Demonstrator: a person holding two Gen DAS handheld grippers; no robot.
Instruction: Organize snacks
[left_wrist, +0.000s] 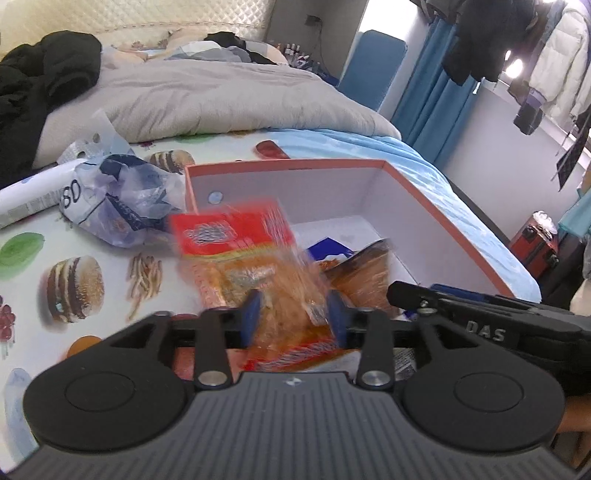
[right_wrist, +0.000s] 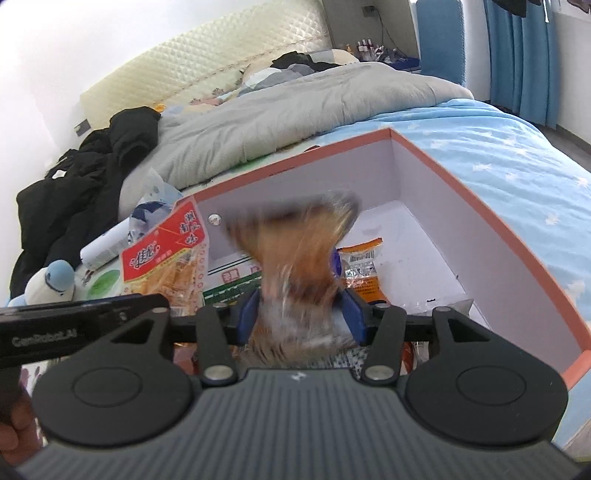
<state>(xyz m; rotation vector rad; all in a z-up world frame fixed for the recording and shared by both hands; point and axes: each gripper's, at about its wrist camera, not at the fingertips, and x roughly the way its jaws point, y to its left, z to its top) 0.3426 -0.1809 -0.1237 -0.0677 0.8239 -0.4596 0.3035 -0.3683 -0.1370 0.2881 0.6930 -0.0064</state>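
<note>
Snacks (left_wrist: 255, 266) at box rim (left_wrist: 288, 164)

A lived-in bedroom at home: a bed (right_wrist: 498, 155) with a quilted headboard (right_wrist: 207, 59), a rumpled grey duvet (left_wrist: 221, 96) and black clothes (left_wrist: 40, 81) heaped on it. Blue curtains (left_wrist: 432, 96) hang by the window, with coats (left_wrist: 554, 55) on hangers up beside them and a red suitcase (left_wrist: 535, 243) on the floor below. Small bottles (left_wrist: 299, 55) crowd a stand past the bed's head, and a food-print cloth (left_wrist: 74, 280) is spread over the mattress with a box (left_wrist: 443, 206) of snacks on it.
</note>
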